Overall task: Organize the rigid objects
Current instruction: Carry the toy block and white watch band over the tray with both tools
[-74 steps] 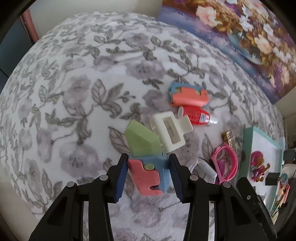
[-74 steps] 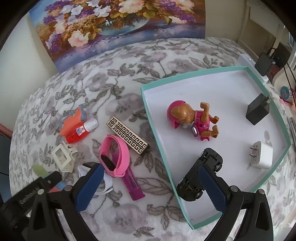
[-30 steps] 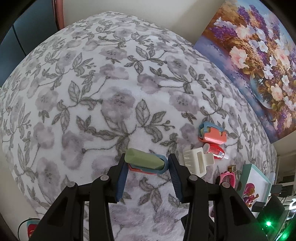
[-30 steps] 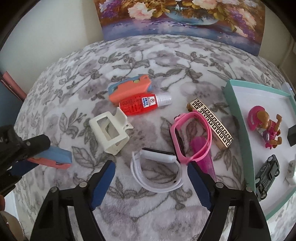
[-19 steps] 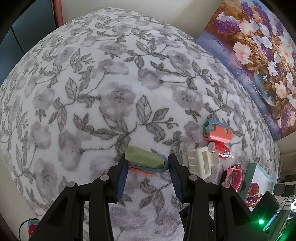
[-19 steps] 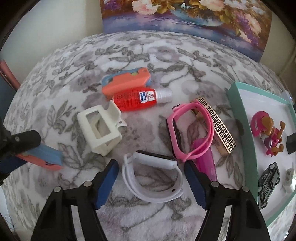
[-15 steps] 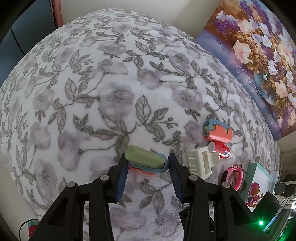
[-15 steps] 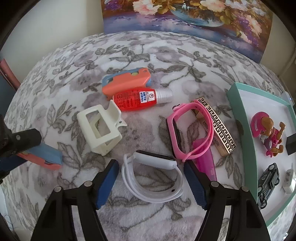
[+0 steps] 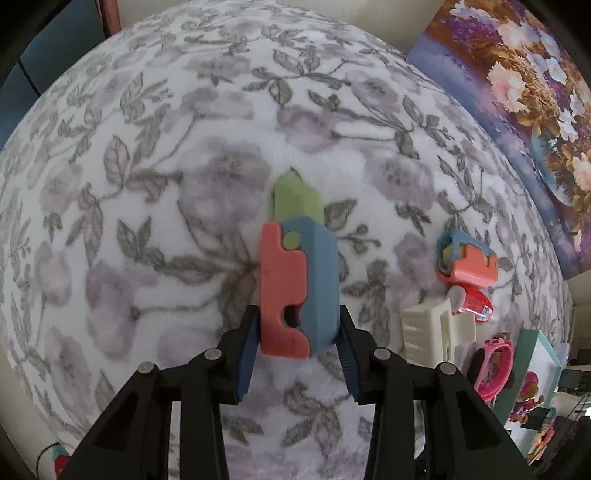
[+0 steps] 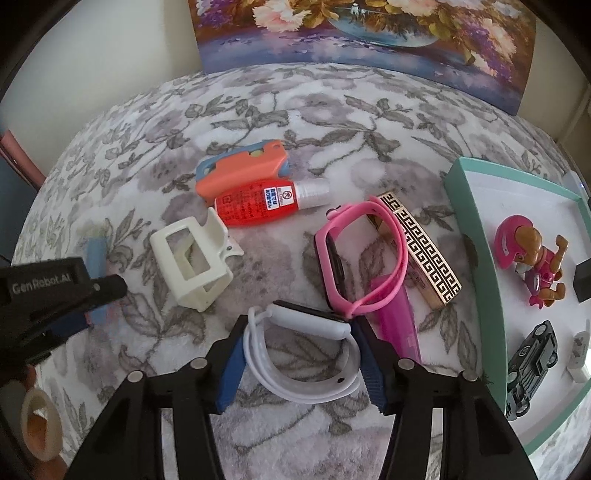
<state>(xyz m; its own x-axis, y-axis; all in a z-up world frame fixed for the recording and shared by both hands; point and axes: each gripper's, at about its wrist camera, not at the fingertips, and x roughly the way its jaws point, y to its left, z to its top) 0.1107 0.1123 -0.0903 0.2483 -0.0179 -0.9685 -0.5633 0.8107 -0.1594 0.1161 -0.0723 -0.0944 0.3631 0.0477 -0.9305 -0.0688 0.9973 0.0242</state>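
Nearest, the right gripper (image 10: 301,363) points steeply down over the white smartwatch band (image 10: 304,352); its jaws are closing with the band between them, and the blue pads look to be touching the loop's two sides. Just beyond the band lies a pink smartwatch (image 10: 360,260) over a magenta tube (image 10: 397,317), with a gold-and-black patterned bar (image 10: 424,245) beside it. To their right, a teal-rimmed tray (image 10: 476,254) holds a pup figurine (image 10: 528,262) and a dark toy car (image 10: 530,369).

Off to the left, the left gripper (image 9: 297,339) has its jaws closing on a coral, blue and green foam puzzle block (image 9: 297,273), pinched at its lower end, its green tip down against the floral blanket (image 9: 147,184). Farther out rest a cream hair claw clip (image 10: 192,264), a red sanitizer bottle (image 10: 258,203) and a second coral-and-blue block (image 10: 240,168). At the far edge leans a flower painting (image 10: 369,33).
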